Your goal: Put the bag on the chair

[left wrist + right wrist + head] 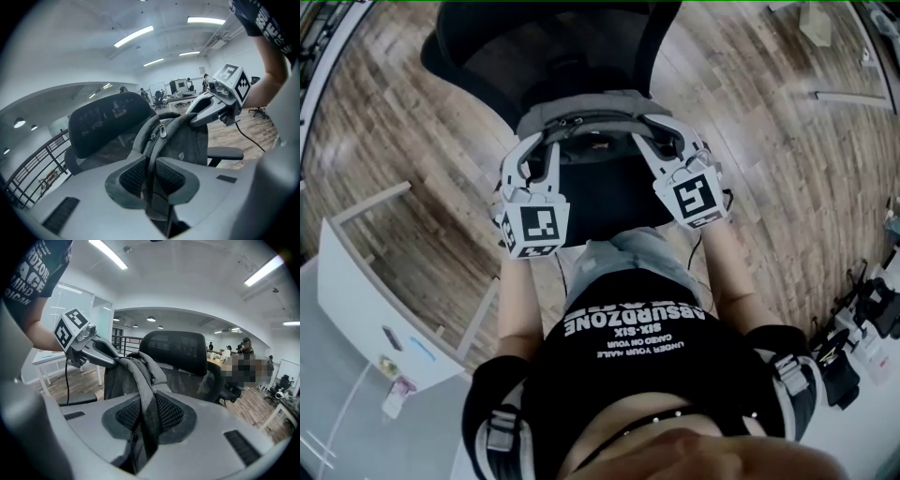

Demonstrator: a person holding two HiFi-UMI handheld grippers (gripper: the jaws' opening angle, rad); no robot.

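A grey backpack (581, 111) hangs between my two grippers, just in front of the mesh back of a black office chair (487, 47) and over its seat. My left gripper (544, 142) is shut on one grey strap (152, 159), which runs down between its pads (133, 176). The right gripper (653, 141) is shut on another grey strap (145, 399). In the left gripper view the bag (183, 140) hides part of the chair back (105, 122), and the right gripper (194, 118) holds its top. The right gripper view shows the left gripper (110, 357) at the bag's (124, 376) far side.
Wood floor (769, 169) surrounds the chair. A white desk (366, 281) stands at the lower left and dark gear (862, 309) lies at the right. A chair armrest (225, 152) juts out beside the bag. A railing (33, 164) and distant people lie beyond.
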